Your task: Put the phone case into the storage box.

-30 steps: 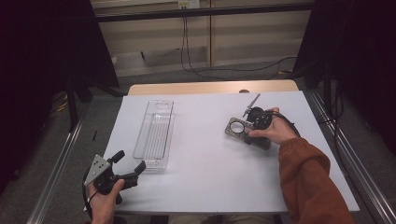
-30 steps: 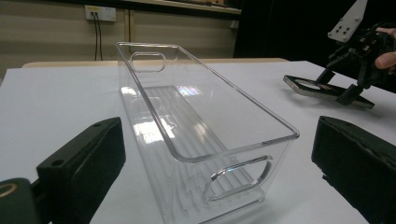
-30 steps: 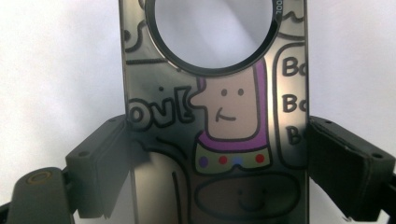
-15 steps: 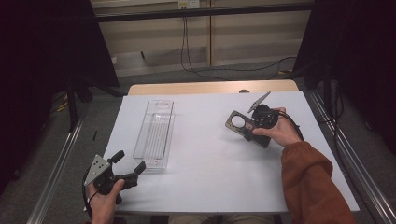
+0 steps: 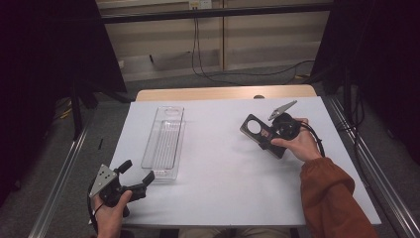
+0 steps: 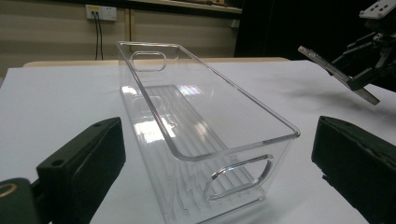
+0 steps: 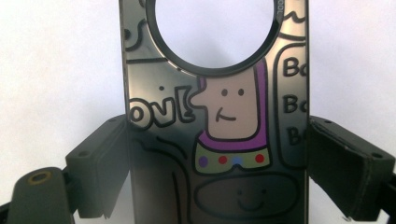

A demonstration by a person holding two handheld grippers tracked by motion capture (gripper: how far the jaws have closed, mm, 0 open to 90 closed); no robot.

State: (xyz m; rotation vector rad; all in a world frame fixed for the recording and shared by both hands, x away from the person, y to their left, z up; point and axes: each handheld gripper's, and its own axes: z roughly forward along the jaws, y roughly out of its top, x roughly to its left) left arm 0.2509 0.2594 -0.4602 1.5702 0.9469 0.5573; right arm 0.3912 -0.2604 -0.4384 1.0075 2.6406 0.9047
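Black card (image 7: 219, 140) with a round hole sits clamped between the right gripper (image 7: 219, 163) fingers, its bottom cut off; left gripper (image 6: 210, 163) fingers gape wide, empty, before a clear bin (image 6: 201, 121).

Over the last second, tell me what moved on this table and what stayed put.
The right hand-held gripper has turned and tilted a little, swinging its grey plate over, and the dark flat card with the round hole between its jaws shifted slightly with it. Nothing was taken hold of or let go. The left hand-held gripper, jaws apart, and the clear plastic bin stayed as they were.
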